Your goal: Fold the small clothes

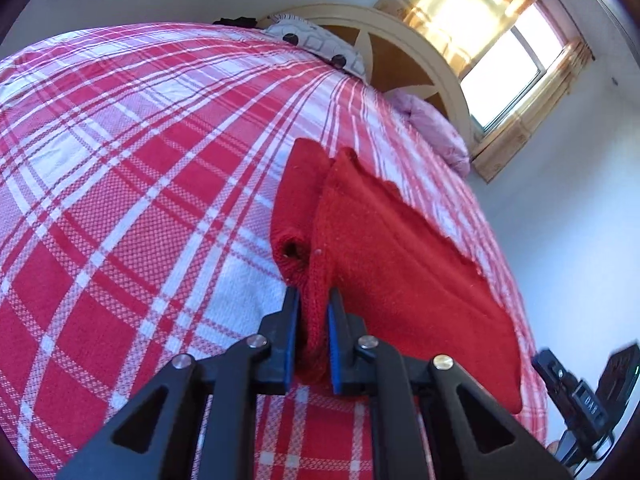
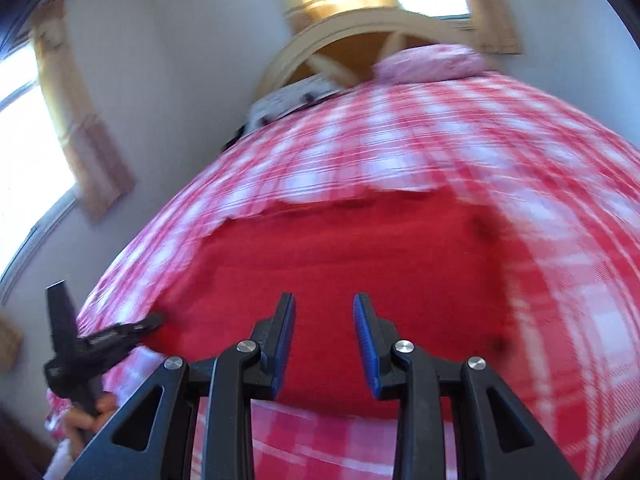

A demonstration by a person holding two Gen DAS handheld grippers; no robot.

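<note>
A red knit sweater (image 1: pixel 400 248) lies on the red-and-white checked bedspread (image 1: pixel 140 152). My left gripper (image 1: pixel 314 300) is shut on a bunched edge of the sweater beside a sleeve cuff (image 1: pixel 290 248). In the right wrist view, which is blurred, the sweater (image 2: pixel 360 248) spreads flat on the bed. My right gripper (image 2: pixel 324 304) is open and empty just above the sweater's near edge. The left gripper (image 2: pixel 120 330) shows at the sweater's left edge in that view.
The bed has a cream and wood headboard (image 1: pixel 404 52) with a white patterned pillow (image 1: pixel 320 44) and a pink pillow (image 1: pixel 436 128). A bright window (image 1: pixel 516 76) with curtains is behind it. The bed's right edge (image 1: pixel 520 280) drops off close to the sweater.
</note>
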